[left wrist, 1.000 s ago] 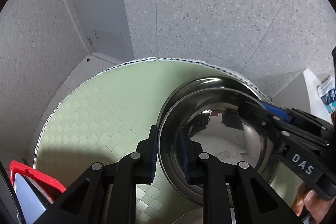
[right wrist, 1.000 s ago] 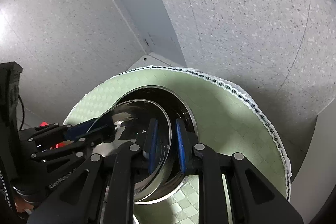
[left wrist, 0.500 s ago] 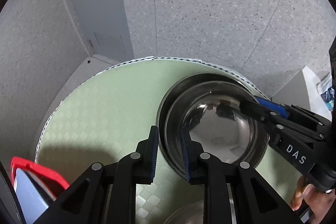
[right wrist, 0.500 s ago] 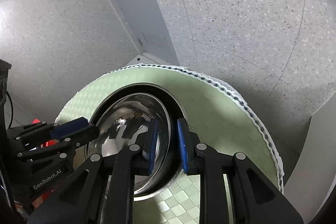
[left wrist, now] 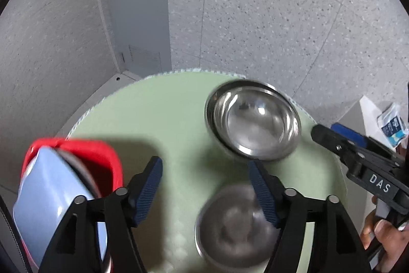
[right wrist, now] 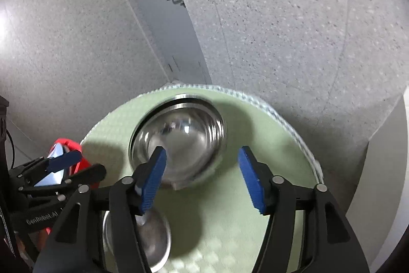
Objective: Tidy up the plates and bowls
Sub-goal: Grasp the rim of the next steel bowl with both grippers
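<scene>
Rack: one red rack (left wrist: 76, 152) at the left edge, holding a pale blue plate (left wrist: 48, 198).
Left tongs (left wrist: 207, 186): spread wide, holding nothing.
Bowls: three steel ones on the green mat (left wrist: 166, 119); two nested (left wrist: 253, 122) at centre right, one small bowl (left wrist: 235, 224) blurred at the bottom.
Right tongs (right wrist: 202, 175): spread wide, empty, above the nested bowls (right wrist: 179, 137).
</scene>
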Demonstrator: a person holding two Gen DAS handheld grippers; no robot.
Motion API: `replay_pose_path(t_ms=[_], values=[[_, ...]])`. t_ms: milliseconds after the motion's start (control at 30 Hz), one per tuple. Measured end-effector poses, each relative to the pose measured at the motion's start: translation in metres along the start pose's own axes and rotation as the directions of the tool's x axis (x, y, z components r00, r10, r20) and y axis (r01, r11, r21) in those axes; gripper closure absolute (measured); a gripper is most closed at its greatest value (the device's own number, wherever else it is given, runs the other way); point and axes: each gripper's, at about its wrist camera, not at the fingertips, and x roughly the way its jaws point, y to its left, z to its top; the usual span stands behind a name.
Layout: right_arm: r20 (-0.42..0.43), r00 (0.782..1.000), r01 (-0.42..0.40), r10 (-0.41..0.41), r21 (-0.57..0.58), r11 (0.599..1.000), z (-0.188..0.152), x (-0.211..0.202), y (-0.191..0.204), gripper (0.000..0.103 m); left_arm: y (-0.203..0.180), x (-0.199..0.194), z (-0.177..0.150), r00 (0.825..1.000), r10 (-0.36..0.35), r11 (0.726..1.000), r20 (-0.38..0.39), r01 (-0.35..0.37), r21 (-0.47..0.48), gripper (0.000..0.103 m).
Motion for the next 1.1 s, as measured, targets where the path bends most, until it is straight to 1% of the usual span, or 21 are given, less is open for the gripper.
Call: replay_pose_path(t_ms=[100, 167, 267, 300, 367, 600, 667, 700, 767, 800, 833, 867, 900, 933, 967, 1000, 1033, 1067, 1100], values=[[-0.019, 1.000, -0.016, 0.017, 0.031, 0.999, -0.021, -0.008, -0.003, 0.042, 0.002, -0.011, -0.024, 1.000, -0.013, 1.000, -0.021, 0.013, 0.003, 0.033], [-0.043, 0.998, -0.040, 0.042, 0.063, 0.997, -0.037, -0.009, -0.005, 0.041, 0.003, -0.013, -0.032, 0.999, -0.002, 1.000, -0.033, 0.003, 0.010, 0.033], [-0.076, 0.993, -0.077, 0.085, 0.104, 0.992, -0.055, -0.005, -0.004, 0.042, 0.002, -0.016, -0.046, 0.998, -0.013, 1.000, -0.054, 0.014, 0.012, 0.033], [-0.091, 0.991, -0.086, 0.098, 0.120, 0.989, -0.062, -0.001, -0.003, 0.042, 0.002, -0.015, -0.044, 0.998, -0.009, 1.000, -0.058, 0.010, 0.015, 0.033], [-0.114, 0.986, -0.108, 0.123, 0.134, 0.985, -0.071, 0.004, 0.001, 0.042, 0.000, -0.015, -0.051, 0.998, 0.002, 1.000, -0.070, 0.000, 0.031, 0.033], [-0.174, 0.973, -0.124, 0.152, 0.165, 0.979, -0.088, 0.022, 0.004, 0.043, 0.000, 0.000, -0.053, 0.993, 0.024, 0.999, -0.118, -0.018, 0.046, 0.033], [-0.182, 0.969, -0.135, 0.166, 0.172, 0.976, -0.091, 0.024, 0.004, 0.053, -0.001, 0.005, -0.053, 0.990, 0.028, 0.998, -0.136, -0.021, 0.052, 0.033], [-0.190, 0.966, -0.141, 0.173, 0.173, 0.975, -0.095, 0.026, 0.004, 0.055, 0.000, 0.007, -0.053, 0.989, 0.027, 0.999, -0.142, -0.021, 0.049, 0.033], [-0.196, 0.964, -0.147, 0.180, 0.170, 0.974, -0.096, 0.029, 0.007, 0.063, 0.002, 0.010, -0.055, 0.988, 0.022, 0.999, -0.154, -0.015, 0.044, 0.033], [-0.198, 0.963, -0.151, 0.184, 0.168, 0.974, -0.097, 0.030, 0.008, 0.065, 0.003, 0.014, -0.053, 0.987, 0.019, 0.999, -0.159, -0.013, 0.040, 0.034], [-0.200, 0.961, -0.158, 0.191, 0.168, 0.973, -0.098, 0.031, 0.009, 0.069, 0.004, 0.017, -0.054, 0.986, 0.017, 0.999, -0.165, -0.011, 0.037, 0.036], [-0.200, 0.960, -0.165, 0.197, 0.168, 0.972, -0.099, 0.031, 0.009, 0.072, 0.003, 0.020, -0.055, 0.985, 0.019, 0.999, -0.173, -0.013, 0.038, 0.040], [-0.197, 0.959, -0.173, 0.205, 0.170, 0.970, -0.099, 0.031, 0.009, 0.073, 0.004, 0.024, -0.057, 0.982, 0.010, 0.999, -0.191, -0.003, 0.039, 0.049], [-0.196, 0.958, -0.178, 0.210, 0.169, 0.969, -0.099, 0.031, 0.010, 0.075, 0.005, 0.027, -0.059, 0.980, 0.005, 0.999, -0.200, 0.002, 0.037, 0.055], [-0.194, 0.958, -0.180, 0.212, 0.167, 0.969, -0.099, 0.030, 0.010, 0.081, 0.007, 0.030, -0.060, 0.977, -0.007, 0.999, -0.213, 0.014, 0.033, 0.068], [-0.194, 0.957, -0.186, 0.216, 0.163, 0.969, -0.098, 0.030, 0.011, 0.085, 0.006, 0.034, -0.063, 0.973, -0.021, 0.999, -0.229, 0.029, 0.032, 0.077], [-0.195, 0.955, -0.193, 0.222, 0.159, 0.968, -0.097, 0.029, 0.011, 0.088, 0.006, 0.035, -0.064, 0.972, -0.022, 0.999, -0.232, 0.031, 0.033, 0.077], [-0.196, 0.957, -0.188, 0.216, 0.152, 0.970, -0.097, 0.029, 0.012, 0.088, 0.007, 0.035, -0.064, 0.973, -0.022, 0.999, -0.230, 0.031, 0.037, 0.077], [-0.196, 0.957, -0.185, 0.212, 0.149, 0.971, -0.096, 0.029, 0.012, 0.088, 0.007, 0.035, -0.064, 0.974, -0.025, 0.999, -0.225, 0.034, 0.036, 0.082]])
